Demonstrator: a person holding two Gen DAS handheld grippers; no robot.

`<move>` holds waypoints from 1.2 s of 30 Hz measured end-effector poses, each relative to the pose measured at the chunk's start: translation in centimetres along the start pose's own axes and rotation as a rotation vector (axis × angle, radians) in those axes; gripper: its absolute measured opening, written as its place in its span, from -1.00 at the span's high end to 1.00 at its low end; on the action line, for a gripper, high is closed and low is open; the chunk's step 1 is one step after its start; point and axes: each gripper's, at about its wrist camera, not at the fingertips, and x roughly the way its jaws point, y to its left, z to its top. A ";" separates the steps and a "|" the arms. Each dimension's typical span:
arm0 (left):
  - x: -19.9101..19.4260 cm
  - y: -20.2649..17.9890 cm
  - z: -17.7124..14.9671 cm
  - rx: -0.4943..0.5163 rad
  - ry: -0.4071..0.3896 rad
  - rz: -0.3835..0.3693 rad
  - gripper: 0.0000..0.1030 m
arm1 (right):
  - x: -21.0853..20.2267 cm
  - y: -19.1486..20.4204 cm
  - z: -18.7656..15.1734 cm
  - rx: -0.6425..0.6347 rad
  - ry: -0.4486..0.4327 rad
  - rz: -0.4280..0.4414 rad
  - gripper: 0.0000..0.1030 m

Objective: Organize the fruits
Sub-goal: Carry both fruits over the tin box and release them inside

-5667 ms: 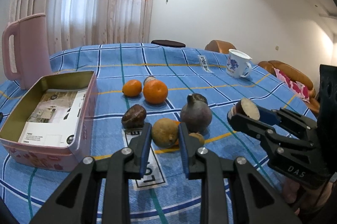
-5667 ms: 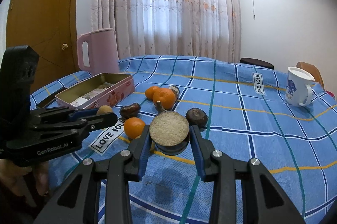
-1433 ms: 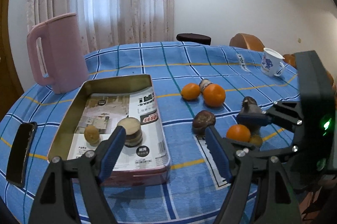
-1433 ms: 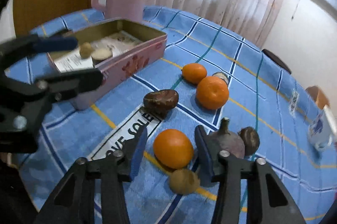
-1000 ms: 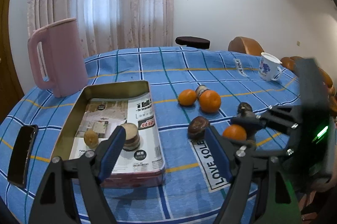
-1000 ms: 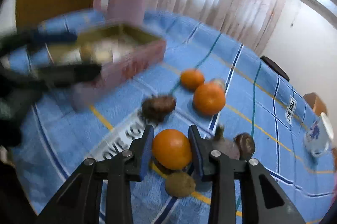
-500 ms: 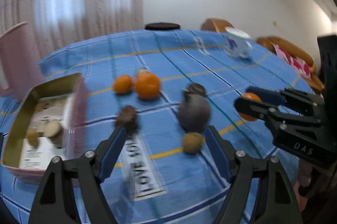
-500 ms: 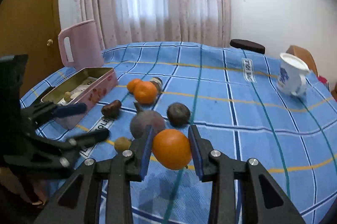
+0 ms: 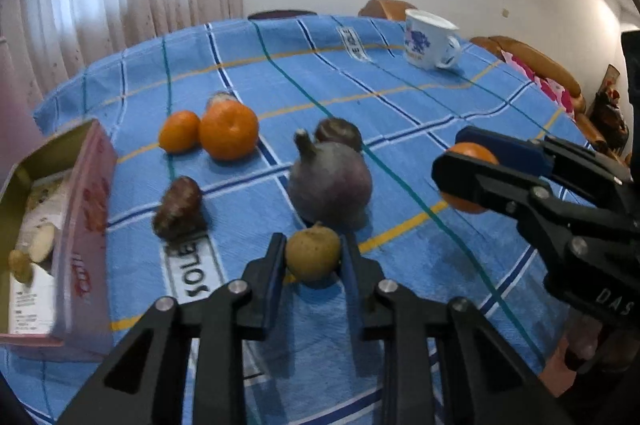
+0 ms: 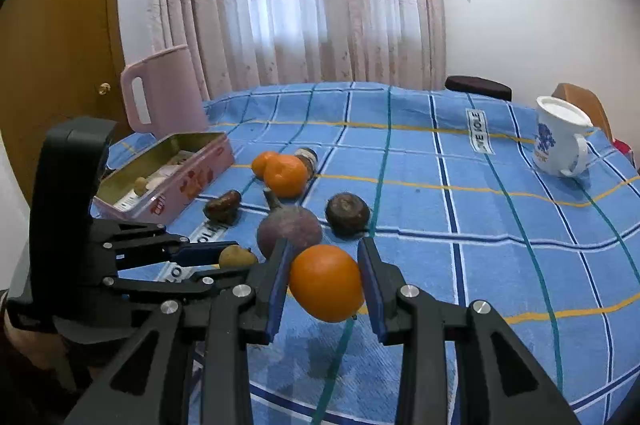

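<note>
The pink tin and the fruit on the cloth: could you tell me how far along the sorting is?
Done: two pieces lie in the pink tin.
In hand: right gripper holds an orange; left gripper, jaws just closing, clamps a small brown fruit.
Left: two oranges, a dark purple fruit and more on the cloth.

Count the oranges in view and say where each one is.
3. One orange is clamped in the right gripper. The large orange and the small orange sit side by side on the tablecloth, beyond the purple fruit. Others may be hidden.
</note>
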 end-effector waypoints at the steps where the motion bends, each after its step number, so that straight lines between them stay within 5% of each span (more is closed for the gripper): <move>1: -0.4 0.2 0.1 0.000 -0.016 0.015 0.45 | -0.1 0.2 0.2 -0.009 -0.002 0.000 0.30; 17: -6.0 6.9 1.2 -0.061 -0.197 0.223 0.45 | 1.0 6.1 6.3 -0.198 -0.057 0.091 0.31; 36: -7.3 18.7 0.4 -0.231 -0.181 0.380 0.45 | 8.8 15.8 11.3 -0.300 -0.008 0.248 0.30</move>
